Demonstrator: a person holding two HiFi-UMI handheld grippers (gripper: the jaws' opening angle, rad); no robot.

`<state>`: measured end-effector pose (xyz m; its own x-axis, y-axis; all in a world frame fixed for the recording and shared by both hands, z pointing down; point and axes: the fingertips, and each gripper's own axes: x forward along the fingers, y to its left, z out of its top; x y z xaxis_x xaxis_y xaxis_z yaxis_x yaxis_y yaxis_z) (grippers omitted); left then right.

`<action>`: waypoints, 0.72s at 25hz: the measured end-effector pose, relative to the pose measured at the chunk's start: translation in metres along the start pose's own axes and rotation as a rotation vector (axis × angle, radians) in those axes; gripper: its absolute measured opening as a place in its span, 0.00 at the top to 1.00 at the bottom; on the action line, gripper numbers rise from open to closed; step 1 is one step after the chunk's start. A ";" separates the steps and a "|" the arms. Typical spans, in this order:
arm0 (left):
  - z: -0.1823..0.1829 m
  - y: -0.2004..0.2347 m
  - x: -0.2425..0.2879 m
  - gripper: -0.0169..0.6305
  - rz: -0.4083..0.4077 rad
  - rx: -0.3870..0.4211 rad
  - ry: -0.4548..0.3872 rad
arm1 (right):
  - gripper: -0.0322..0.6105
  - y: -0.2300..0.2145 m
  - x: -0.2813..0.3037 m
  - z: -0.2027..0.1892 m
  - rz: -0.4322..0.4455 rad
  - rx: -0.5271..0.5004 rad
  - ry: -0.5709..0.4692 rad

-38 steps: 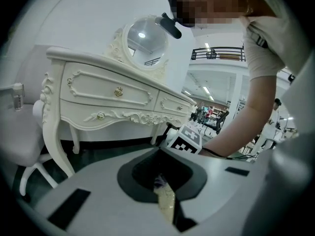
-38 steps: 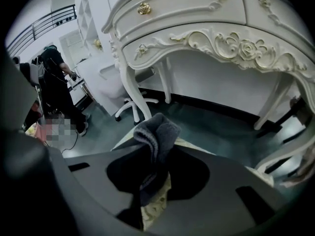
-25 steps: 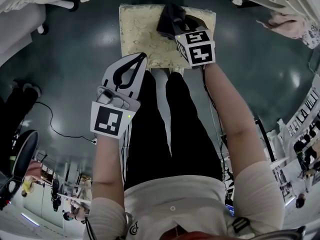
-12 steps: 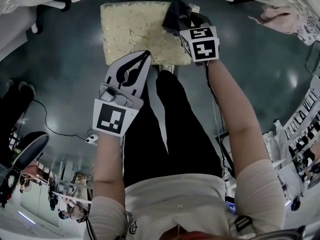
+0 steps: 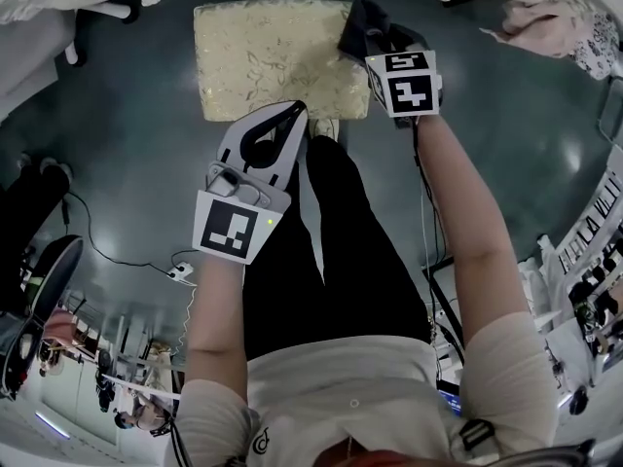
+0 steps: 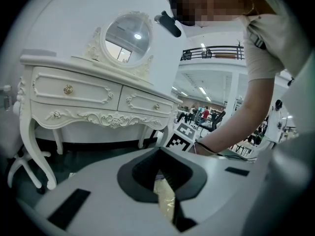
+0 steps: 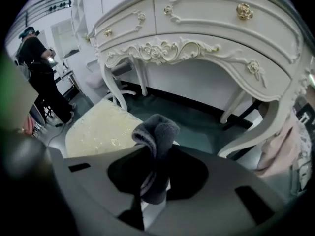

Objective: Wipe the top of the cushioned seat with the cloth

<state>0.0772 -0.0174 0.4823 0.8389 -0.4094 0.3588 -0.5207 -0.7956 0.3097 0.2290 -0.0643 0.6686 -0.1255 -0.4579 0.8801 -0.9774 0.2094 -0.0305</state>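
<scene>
- Step, as judged: wiping pass. The right gripper is clamped on the dark cloth at the far right corner of the cushioned seat.
- Can't tell if the cloth is pressed onto the fabric or just off the edge.
- Next move likely calls for a leftward drag with steady downward pressure; most of the top lies that way.
- Pose: right arm stretched forward. The left gripper has its jaws together and empty, hovering at the seat's near edge.
</scene>
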 end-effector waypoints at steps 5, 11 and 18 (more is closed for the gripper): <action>0.003 0.002 -0.024 0.95 -0.013 -0.005 -0.012 | 0.83 0.034 -0.020 0.016 0.042 0.097 -0.031; 0.000 0.027 -0.067 0.95 -0.030 0.014 0.003 | 0.83 0.107 -0.026 0.025 0.089 0.099 -0.030; -0.014 0.077 -0.122 0.95 0.008 0.003 0.017 | 0.83 0.205 -0.002 0.048 0.181 0.044 -0.020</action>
<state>-0.0675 -0.0221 0.4744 0.8316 -0.4083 0.3766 -0.5273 -0.7934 0.3041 0.0209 -0.0620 0.6377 -0.3025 -0.4331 0.8490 -0.9451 0.2519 -0.2083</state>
